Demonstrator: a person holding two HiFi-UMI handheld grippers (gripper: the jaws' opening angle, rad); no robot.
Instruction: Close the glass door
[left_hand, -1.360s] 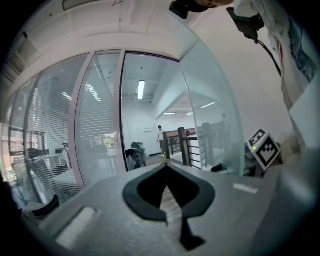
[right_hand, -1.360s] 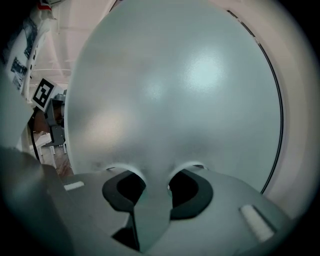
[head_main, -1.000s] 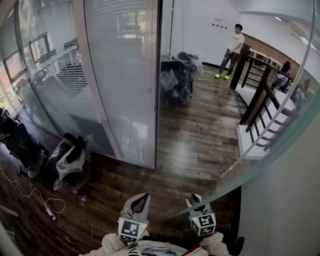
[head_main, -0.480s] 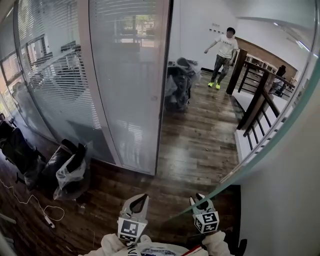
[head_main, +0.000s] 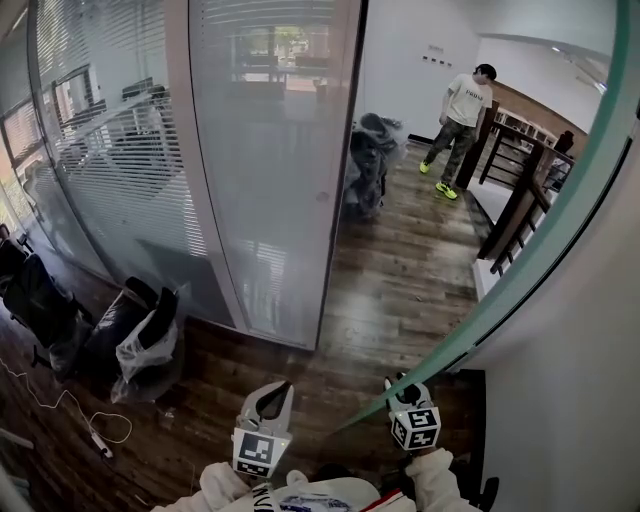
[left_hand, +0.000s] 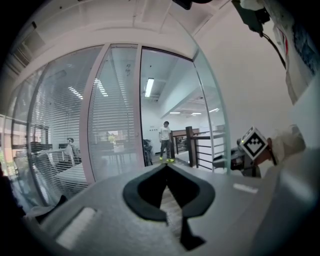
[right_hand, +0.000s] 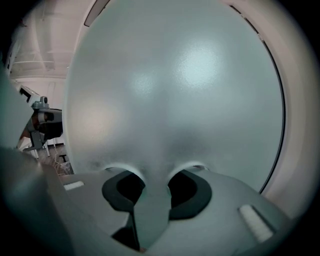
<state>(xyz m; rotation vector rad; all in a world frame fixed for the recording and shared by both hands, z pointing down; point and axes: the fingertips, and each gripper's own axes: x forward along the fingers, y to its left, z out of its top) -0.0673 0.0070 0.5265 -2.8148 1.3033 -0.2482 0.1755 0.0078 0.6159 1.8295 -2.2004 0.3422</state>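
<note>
- Right gripper (head_main: 397, 386) pinches the edge of the glass door (right_hand: 175, 100); left gripper (head_main: 276, 393) rides closed, empty.
- Doorway (head_main: 400, 250) gapes; most swing apparently remains.

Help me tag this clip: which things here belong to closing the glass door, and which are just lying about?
Job: door, right gripper shut on its edge.
Lying about: bagged chairs, floor cable, wrapped chair beyond the doorway, railing, person.
</note>
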